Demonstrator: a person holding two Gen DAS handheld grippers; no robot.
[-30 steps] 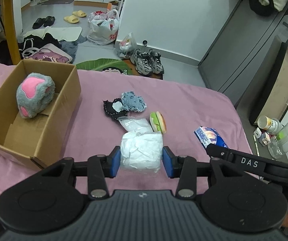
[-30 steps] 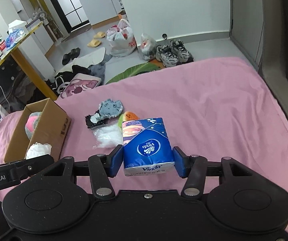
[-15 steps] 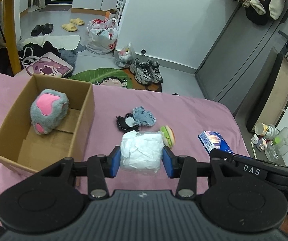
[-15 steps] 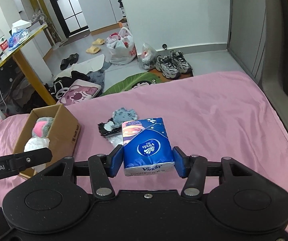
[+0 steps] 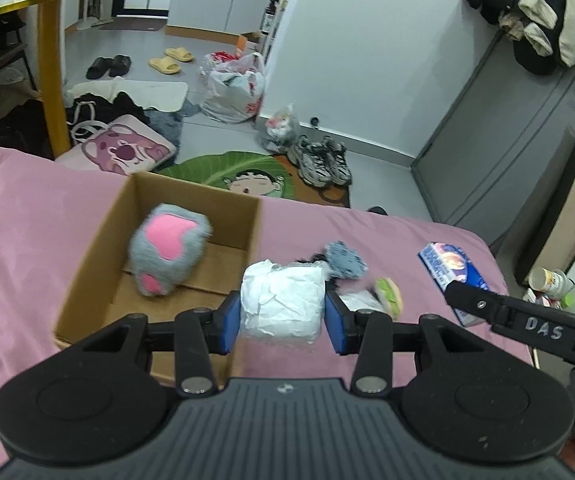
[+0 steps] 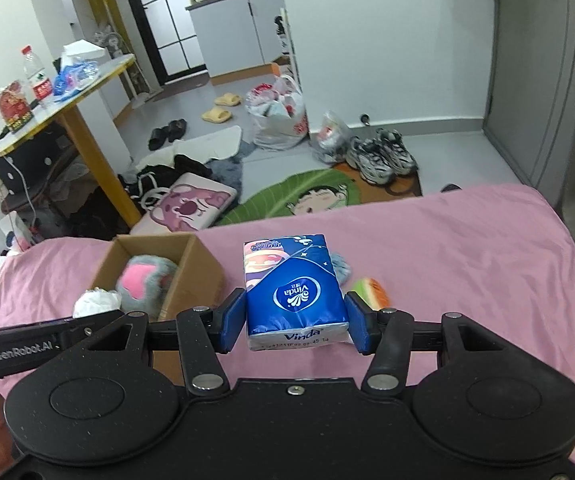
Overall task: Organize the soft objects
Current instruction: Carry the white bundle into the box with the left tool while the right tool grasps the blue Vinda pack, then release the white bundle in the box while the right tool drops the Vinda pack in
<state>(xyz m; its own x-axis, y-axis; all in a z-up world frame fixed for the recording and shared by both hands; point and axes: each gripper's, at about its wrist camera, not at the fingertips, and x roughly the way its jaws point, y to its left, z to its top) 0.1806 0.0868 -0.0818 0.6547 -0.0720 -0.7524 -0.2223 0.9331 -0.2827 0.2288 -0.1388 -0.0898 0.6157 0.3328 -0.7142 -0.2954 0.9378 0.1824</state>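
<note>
pink bedsheet [image 5: 27, 216], brown box [image 5: 87, 280], grey-and-pink plush [image 5: 167, 256], blue tissue pack [image 6: 293, 292]

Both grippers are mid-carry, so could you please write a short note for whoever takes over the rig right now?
Left gripper: shut on the white packet, held near the right wall of the cardboard box.
Right gripper: shut on the blue Vinda tissue pack, above the pink bedspread.
Done: the grey-and-pink plush is in the box.
Left: box both held packs, then the grey plush, the burger toy and the clear bag beside it.
</note>
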